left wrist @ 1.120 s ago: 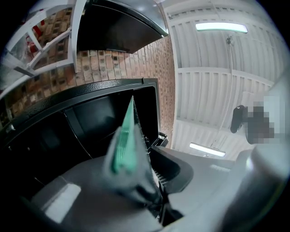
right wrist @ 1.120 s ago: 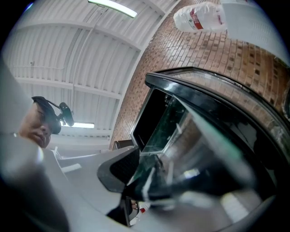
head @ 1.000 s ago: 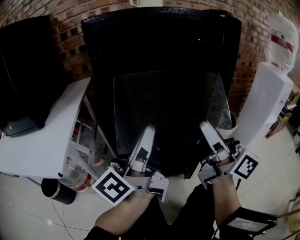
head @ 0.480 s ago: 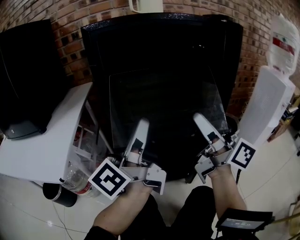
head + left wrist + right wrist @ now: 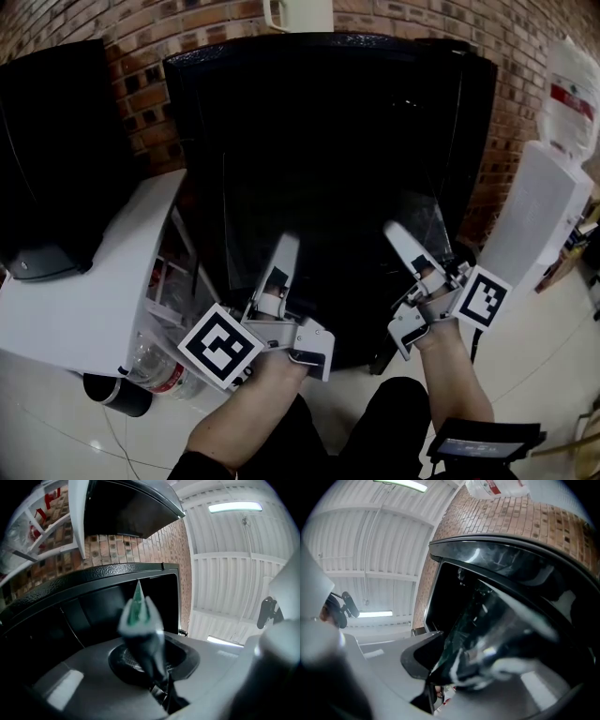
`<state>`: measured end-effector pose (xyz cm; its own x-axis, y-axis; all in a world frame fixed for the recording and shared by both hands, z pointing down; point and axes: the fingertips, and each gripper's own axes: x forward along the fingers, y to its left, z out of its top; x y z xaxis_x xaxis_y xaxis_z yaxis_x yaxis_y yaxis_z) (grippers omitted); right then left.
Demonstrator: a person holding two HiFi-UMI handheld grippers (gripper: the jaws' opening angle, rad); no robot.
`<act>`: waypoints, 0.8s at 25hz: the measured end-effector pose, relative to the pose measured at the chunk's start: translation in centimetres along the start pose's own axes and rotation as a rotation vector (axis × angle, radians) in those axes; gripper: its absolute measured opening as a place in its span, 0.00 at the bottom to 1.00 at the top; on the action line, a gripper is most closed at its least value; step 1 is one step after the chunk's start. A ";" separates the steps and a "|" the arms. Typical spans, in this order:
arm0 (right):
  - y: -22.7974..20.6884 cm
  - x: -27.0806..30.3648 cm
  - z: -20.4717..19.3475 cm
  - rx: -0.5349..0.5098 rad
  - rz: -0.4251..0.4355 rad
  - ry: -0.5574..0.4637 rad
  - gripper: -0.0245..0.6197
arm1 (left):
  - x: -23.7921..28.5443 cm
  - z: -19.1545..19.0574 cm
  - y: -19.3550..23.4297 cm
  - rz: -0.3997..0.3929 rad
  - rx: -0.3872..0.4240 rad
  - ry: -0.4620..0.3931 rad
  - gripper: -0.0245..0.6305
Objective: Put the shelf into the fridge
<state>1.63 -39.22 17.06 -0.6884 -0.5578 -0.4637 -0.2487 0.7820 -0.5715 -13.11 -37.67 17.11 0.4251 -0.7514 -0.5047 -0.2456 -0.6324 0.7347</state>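
shelf (image 5: 333,211), a glass pane, sits at the mouth of the fridge (image 5: 319,84). left gripper (image 5: 283,251) is pinched on its near edge and right gripper (image 5: 401,239) is clamped on the other side. uneven pushing could knock a corner against the fridge wall, or the slick glass could slip.

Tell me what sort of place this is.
Probably a utility room or workshop corner rather than a home kitchen. A bare brick wall stands behind a small black fridge, with a white water dispenser beside it. The floor is glossy tile, and the ribbed ceiling carries tube lights.
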 end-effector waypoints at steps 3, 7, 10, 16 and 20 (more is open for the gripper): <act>-0.7 0.5 0.2 0.004 -0.017 0.007 0.16 | 0.6 0.1 0.5 0.008 -0.019 -0.007 0.09; -1.2 0.8 0.6 0.008 -0.034 0.004 0.16 | 1.1 0.1 0.9 0.014 -0.015 -0.008 0.09; -1.6 1.1 0.8 0.012 -0.040 0.003 0.16 | 1.6 0.4 1.1 0.019 -0.010 -0.004 0.09; -2.1 1.9 1.4 0.015 -0.054 -0.011 0.16 | 2.6 0.8 1.3 0.020 -0.034 -0.004 0.09; -2.5 2.2 1.6 0.020 -0.072 -0.028 0.16 | 3.0 1.0 1.4 0.022 -0.016 -0.015 0.09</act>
<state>1.83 -42.85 16.32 -0.6499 -0.6200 -0.4395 -0.2827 0.7340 -0.6175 -13.04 -40.94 16.20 0.4067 -0.7677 -0.4953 -0.2407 -0.6130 0.7525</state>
